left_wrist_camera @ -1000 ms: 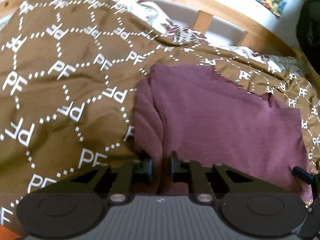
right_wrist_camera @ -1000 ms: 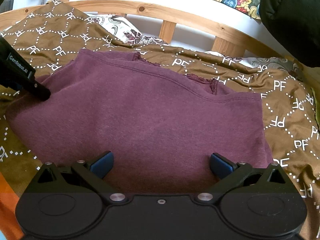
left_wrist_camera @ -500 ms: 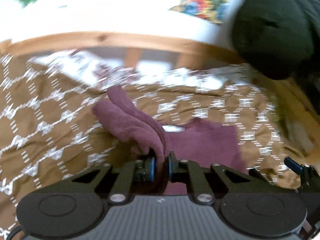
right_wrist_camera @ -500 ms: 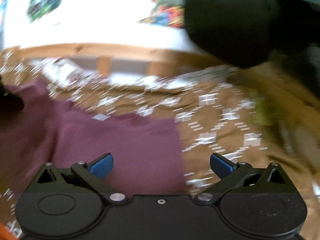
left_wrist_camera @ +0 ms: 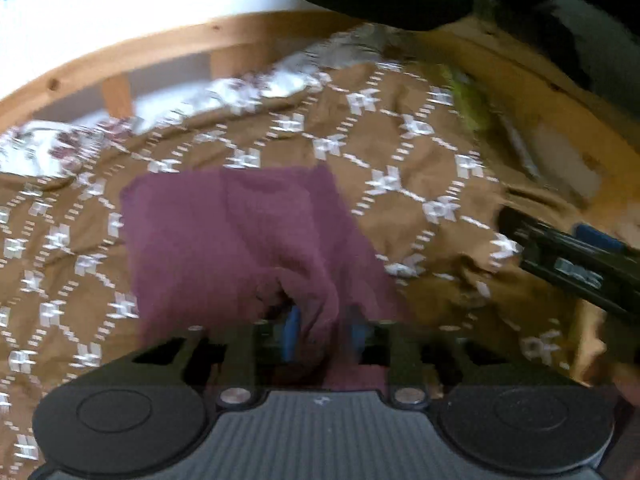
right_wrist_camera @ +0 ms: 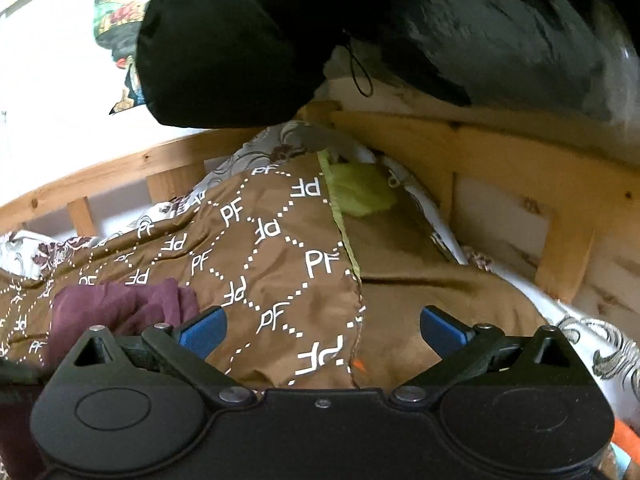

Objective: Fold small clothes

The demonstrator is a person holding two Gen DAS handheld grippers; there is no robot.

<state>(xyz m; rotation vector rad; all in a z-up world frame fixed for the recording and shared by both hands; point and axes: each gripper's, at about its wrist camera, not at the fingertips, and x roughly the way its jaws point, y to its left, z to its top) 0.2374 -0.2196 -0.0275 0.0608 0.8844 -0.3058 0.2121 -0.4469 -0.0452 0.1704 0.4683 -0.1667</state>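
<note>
A maroon garment (left_wrist_camera: 240, 236) lies folded on the brown patterned bedspread (left_wrist_camera: 400, 184). My left gripper (left_wrist_camera: 324, 332) has its jaws slightly apart with a fold of the garment's near edge between the blue pads. In the right wrist view the garment (right_wrist_camera: 124, 304) is a bunched heap at the left. My right gripper (right_wrist_camera: 320, 324) is open and empty, hovering over the bedspread (right_wrist_camera: 272, 248) to the right of the garment. It also shows at the right edge of the left wrist view (left_wrist_camera: 576, 264).
A wooden bed rail (right_wrist_camera: 480, 140) runs along the back and right. A black jacket (right_wrist_camera: 248, 40) hangs above the bed's corner. A lime-green lining (right_wrist_camera: 356, 192) and floral sheet (right_wrist_camera: 592, 340) show at the bedspread's edge.
My left gripper carried the garment's left side over to the right, making a fold, and its jaws have parted a little. My right gripper swung right, off the garment.
</note>
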